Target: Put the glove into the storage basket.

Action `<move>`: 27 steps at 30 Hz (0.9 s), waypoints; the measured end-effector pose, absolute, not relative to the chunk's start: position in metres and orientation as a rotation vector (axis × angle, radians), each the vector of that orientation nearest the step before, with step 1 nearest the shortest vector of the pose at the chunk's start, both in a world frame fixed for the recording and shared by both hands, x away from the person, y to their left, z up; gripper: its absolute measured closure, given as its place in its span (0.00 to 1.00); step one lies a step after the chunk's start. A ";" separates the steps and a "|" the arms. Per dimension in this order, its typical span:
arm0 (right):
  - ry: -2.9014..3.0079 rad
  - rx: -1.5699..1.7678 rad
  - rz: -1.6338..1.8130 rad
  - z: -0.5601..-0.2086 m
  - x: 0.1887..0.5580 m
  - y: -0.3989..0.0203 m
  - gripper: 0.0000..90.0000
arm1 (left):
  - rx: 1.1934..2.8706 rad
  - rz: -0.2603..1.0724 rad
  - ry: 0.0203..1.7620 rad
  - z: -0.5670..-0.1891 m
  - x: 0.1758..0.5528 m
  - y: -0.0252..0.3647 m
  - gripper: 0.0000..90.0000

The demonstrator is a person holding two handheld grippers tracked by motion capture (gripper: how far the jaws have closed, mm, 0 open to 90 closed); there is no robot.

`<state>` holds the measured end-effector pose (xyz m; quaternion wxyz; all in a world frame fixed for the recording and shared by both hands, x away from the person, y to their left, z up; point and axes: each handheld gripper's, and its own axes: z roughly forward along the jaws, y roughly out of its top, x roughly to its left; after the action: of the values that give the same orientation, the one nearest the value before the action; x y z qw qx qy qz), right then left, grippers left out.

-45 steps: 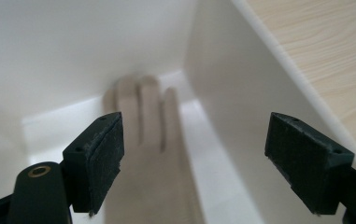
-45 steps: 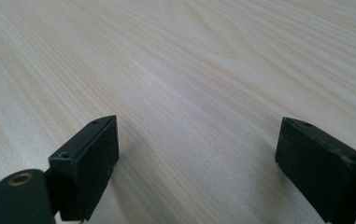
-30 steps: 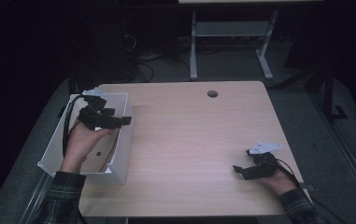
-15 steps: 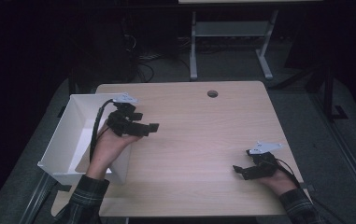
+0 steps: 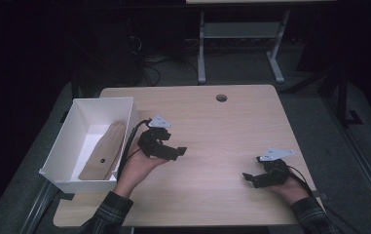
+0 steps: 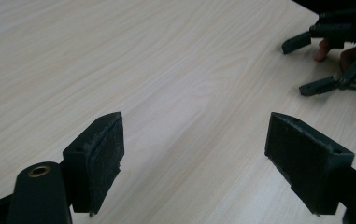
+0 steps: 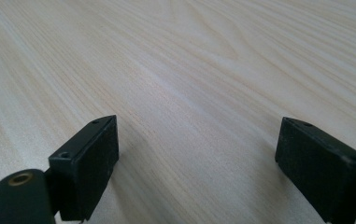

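Wooden piece [image 5: 102, 155]: lodged in white bin [image 5: 65, 146], placement judged complete. Left claw [image 5: 176, 152], right claw [image 5: 251, 179]: spread wide, nothing held, over bare surface [image 5: 222, 131].

A bin [image 5: 74, 146] sits on the table's [image 5: 222, 141] left edge, with a flat board [image 5: 104, 152] lying inside it. The left gripper [image 5: 166, 148] hovers just right of the bin; the right gripper [image 5: 258, 176] is well apart, near the table's front right corner.
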<state>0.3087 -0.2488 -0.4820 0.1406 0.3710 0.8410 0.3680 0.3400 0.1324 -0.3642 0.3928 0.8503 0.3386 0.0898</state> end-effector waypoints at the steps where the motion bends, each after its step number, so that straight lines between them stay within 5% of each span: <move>1: 2.429 1.073 1.063 -0.482 0.309 -0.249 0.14 | 2.161 0.227 0.855 -0.368 0.340 0.131 0.22; 27: 2.432 1.070 1.064 -0.482 0.309 -0.248 0.14 | 2.283 0.275 0.778 -0.454 0.329 0.106 0.19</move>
<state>0.3088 -0.2482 -0.4820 0.1393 0.3702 0.8414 0.3682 0.3289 0.1056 -0.4536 0.3496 0.8811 0.3002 0.1061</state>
